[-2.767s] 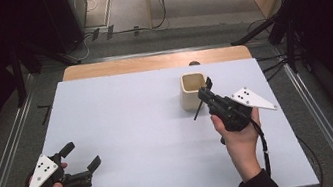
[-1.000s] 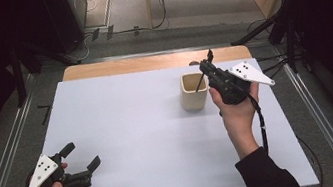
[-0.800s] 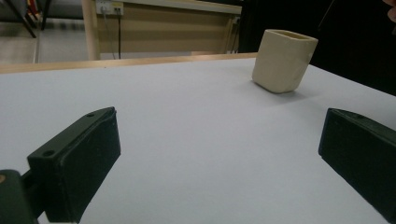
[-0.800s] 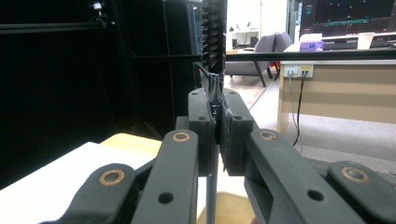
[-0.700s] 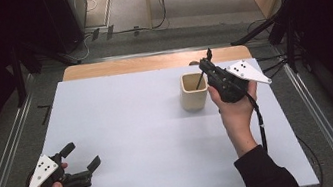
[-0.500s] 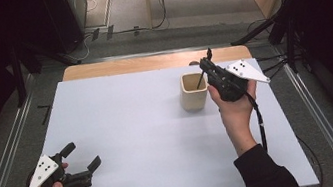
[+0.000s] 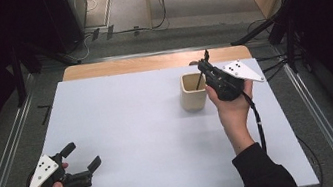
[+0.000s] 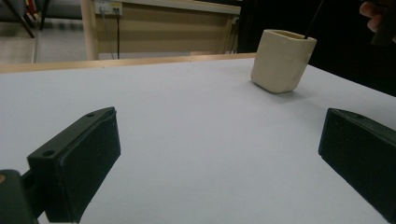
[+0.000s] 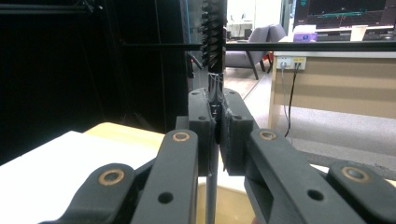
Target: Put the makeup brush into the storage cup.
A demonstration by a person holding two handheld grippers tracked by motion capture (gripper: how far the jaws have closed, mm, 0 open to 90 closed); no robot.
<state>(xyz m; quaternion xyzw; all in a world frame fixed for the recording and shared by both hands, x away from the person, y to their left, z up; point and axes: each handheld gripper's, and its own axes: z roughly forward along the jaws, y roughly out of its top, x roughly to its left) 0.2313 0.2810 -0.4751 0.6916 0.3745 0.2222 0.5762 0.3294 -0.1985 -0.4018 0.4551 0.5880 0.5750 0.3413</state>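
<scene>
A cream cup (image 7: 192,91) stands on the white table (image 7: 149,126) toward the back right; it also appears as the cup (image 8: 281,60) in the left gripper view. My right gripper (image 7: 207,68) hovers just right of and above the cup, shut on a thin black bristle brush (image 9: 213,42). The brush stands upright, bristles up, and its stem (image 7: 198,81) reaches down into the cup. My left gripper (image 7: 81,155) rests low at the front left corner, open, with only bare table between its fingers (image 8: 77,158).
A wooden strip (image 7: 149,63) runs along the table's far edge. Metal rails (image 7: 6,149) flank both sides. Beyond the table are a wooden desk with sockets (image 9: 336,79), cables on the floor and dark equipment.
The right gripper rose and moved back from beside the cup to above its right rim, bringing the brush upright into the cup. The left gripper stayed put.
</scene>
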